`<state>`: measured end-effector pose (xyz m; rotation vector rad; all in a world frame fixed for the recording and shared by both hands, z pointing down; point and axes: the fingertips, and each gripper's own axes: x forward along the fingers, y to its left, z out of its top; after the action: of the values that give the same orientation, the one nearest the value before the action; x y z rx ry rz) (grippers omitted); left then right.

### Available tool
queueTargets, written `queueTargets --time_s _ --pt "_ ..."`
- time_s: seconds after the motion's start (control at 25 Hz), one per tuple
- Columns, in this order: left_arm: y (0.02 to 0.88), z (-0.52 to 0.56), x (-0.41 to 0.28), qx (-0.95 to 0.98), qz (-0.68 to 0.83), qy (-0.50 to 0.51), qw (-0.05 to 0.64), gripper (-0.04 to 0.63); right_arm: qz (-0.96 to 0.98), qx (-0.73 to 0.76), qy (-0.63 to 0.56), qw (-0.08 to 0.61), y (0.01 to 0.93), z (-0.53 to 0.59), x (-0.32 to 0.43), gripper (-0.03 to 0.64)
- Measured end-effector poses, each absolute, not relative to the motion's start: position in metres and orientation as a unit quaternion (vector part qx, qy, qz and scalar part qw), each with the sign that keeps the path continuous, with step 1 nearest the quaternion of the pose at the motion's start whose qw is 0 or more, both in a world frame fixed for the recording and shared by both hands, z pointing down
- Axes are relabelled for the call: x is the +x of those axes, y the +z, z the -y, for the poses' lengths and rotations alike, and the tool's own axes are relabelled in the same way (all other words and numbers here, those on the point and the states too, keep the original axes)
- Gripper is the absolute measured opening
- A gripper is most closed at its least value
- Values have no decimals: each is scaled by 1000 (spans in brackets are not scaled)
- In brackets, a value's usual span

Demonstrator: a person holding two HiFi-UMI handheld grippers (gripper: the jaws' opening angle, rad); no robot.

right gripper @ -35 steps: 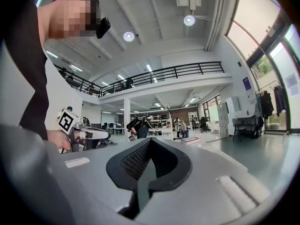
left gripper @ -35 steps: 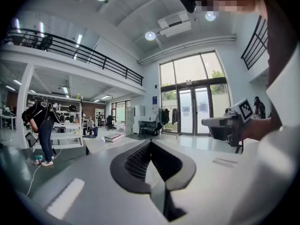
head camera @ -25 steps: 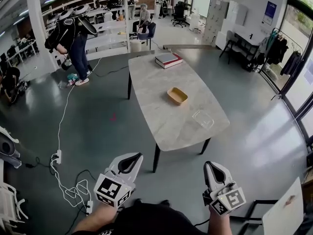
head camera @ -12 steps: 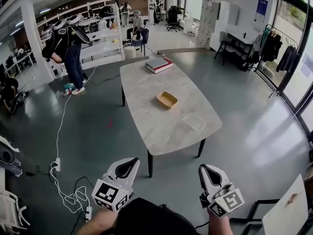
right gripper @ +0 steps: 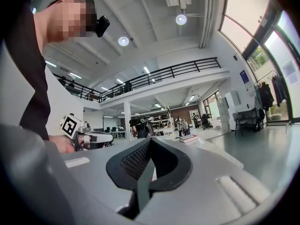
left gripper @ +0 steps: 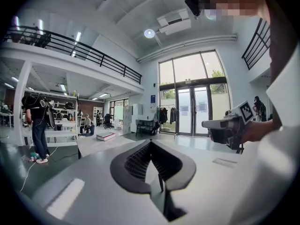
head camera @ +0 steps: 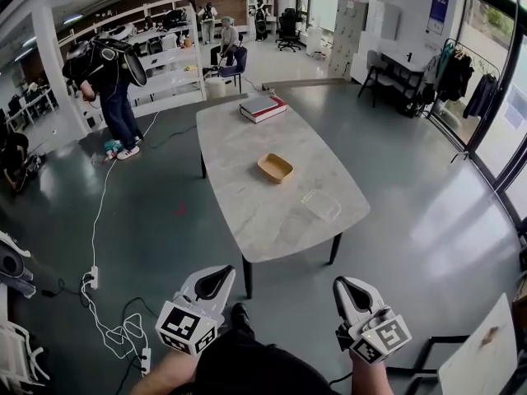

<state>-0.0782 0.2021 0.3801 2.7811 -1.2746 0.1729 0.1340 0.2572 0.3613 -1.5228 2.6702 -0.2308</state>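
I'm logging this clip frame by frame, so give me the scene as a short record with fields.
Left gripper: shut, empty, held low
Right gripper: shut, empty, apart from the left
Table: pale top, ahead of both grippers, untouched
On it: yellow tray, clear container, stacked books at far end
Background: person standing by shelves

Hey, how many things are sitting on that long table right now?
3. A stack of books lies at the far end of the table, a yellow tray sits near the middle, and a clear container sits toward the near end. Anything tiny could go unseen.
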Motion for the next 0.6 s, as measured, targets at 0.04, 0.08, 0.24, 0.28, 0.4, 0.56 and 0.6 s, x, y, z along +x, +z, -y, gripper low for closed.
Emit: queueTargets --time_s 0.04,0.08,0.24,0.28,0.4,0.56,0.6 --pt "381 -199 -76 908 414 56 40 -2 -866 -494 -78 28 362 -255 135 11" --pt "381 -196 -75 909 412 55 40 -2 -866 -493 -81 26 364 -252 135 12" --pt "384 -175 -74 912 406 54 37 -2 -866 -492 -85 16 370 -233 130 11" --pt "386 -168 -75 912 405 54 37 -2 -865 -493 -86 15 371 -225 129 12" --pt "390 -140 -82 912 404 55 40 -2 -863 -496 -90 16 374 -199 123 12" --pt "385 -96 -90 914 400 53 37 -2 -864 -494 -94 14 372 -158 111 12" --pt "384 -84 -92 915 399 52 36 -2 -865 -493 -94 15 371 -146 107 12"
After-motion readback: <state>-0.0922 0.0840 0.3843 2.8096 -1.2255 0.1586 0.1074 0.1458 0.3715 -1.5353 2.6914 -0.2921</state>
